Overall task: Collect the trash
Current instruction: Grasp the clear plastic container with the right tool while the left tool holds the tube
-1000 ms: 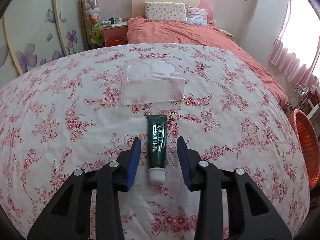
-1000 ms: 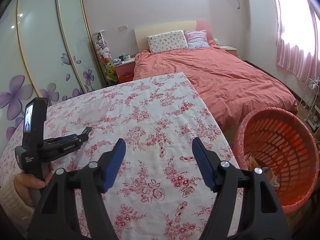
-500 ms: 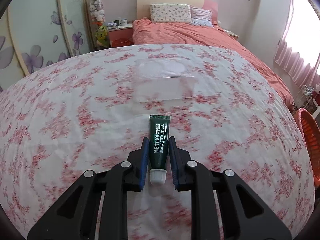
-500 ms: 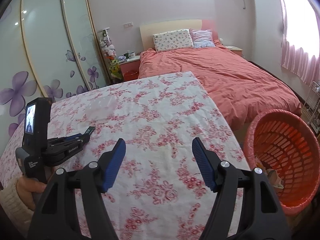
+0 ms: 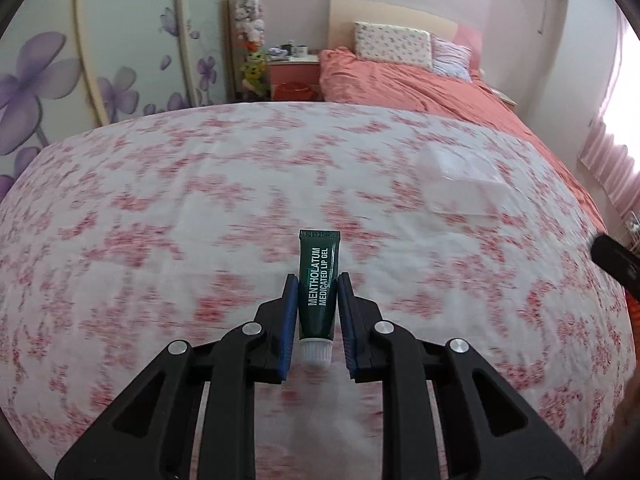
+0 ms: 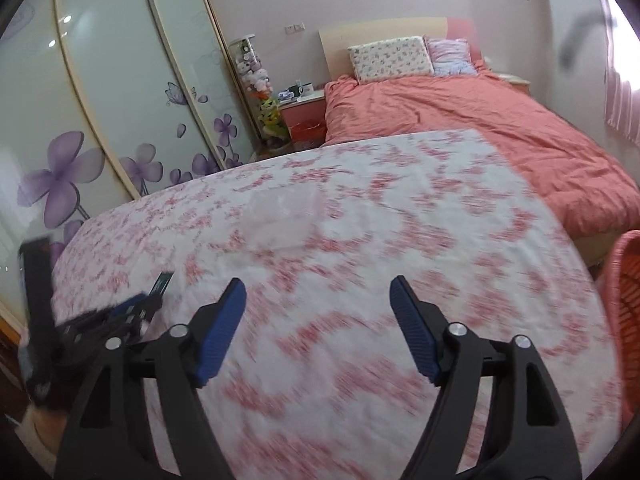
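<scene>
The wide table under a white cloth with red flowers (image 5: 160,220) lies mostly bare. An orange slatted plastic basket (image 6: 628,300) stands just past its right edge; a clear plastic clamshell box (image 5: 460,184) (blurred) rests far right. The right gripper (image 6: 318,320) gapes wide, holding nothing. The left gripper (image 5: 318,308) is clamped on a dark green lip-gel tube (image 5: 319,284), white cap rearward.

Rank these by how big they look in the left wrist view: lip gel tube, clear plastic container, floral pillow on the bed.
1. clear plastic container, blurred but widest.
2. floral pillow, which looks smaller because it is far away.
3. lip gel tube, held in the left claw; it only looks sizeable because it is near the lens.
</scene>
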`<state>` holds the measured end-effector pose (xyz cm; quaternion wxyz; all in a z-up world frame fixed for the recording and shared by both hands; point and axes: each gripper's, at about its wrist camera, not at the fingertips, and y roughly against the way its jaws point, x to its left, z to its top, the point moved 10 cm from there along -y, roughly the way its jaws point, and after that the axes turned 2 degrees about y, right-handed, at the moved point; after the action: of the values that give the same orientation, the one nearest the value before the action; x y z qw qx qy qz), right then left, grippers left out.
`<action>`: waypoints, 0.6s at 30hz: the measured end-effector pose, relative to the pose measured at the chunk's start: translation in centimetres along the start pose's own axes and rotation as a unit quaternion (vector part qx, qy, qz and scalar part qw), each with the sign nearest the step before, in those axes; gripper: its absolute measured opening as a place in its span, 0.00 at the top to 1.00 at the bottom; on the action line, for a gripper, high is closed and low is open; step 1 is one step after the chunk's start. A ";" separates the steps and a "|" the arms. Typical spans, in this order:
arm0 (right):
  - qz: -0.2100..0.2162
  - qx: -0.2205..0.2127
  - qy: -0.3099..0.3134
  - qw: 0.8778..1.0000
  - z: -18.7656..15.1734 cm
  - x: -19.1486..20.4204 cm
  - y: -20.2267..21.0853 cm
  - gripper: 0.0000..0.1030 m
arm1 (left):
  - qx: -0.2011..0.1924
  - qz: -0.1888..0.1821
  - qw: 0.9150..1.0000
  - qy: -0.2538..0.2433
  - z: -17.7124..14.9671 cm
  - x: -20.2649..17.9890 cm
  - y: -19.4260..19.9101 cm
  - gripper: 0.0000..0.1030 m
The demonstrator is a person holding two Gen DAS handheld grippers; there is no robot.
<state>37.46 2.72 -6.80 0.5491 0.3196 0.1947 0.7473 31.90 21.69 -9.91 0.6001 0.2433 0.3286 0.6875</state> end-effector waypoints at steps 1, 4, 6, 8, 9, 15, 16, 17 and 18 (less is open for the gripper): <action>-0.001 0.002 -0.003 1.000 0.3 0.5 -0.8 0.21 | -0.001 0.001 1.000 0.005 0.2 0.7 0.1 0.81; -0.019 0.010 0.001 1.000 1.5 2.0 -4.0 0.12 | -0.005 0.003 1.000 0.020 0.7 2.4 0.1 0.81; -0.045 0.018 0.013 0.999 2.3 2.9 -6.3 0.10 | -0.008 0.003 1.000 0.030 1.1 3.3 0.1 0.81; -0.060 0.027 0.017 0.998 2.9 3.4 -7.9 0.09 | -0.009 0.004 0.999 0.036 1.3 4.0 -0.1 0.81; -0.071 0.034 0.018 0.997 3.1 3.6 -9.0 0.08 | -0.009 0.004 0.999 0.040 1.5 4.4 -0.2 0.81; -0.109 0.064 0.021 0.992 3.0 2.9 -12.3 0.07 | -0.004 0.001 0.999 0.052 1.6 5.6 -1.0 0.81; -0.110 0.067 0.021 0.991 2.9 2.7 -12.5 0.08 | -0.003 0.000 0.999 0.053 1.6 5.7 -1.2 0.81; -0.103 0.070 0.018 0.992 2.7 2.7 -12.7 0.10 | -0.002 -0.001 0.999 0.054 1.6 5.7 -1.3 0.81; -0.096 0.071 0.016 0.993 2.8 2.8 -12.9 0.16 | -0.001 -0.001 0.999 0.054 1.5 5.7 -1.3 0.81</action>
<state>47.80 9.34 -12.34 0.5908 0.3255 0.2862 0.6805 32.99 27.64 -10.22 0.5827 0.2048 0.3597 0.6994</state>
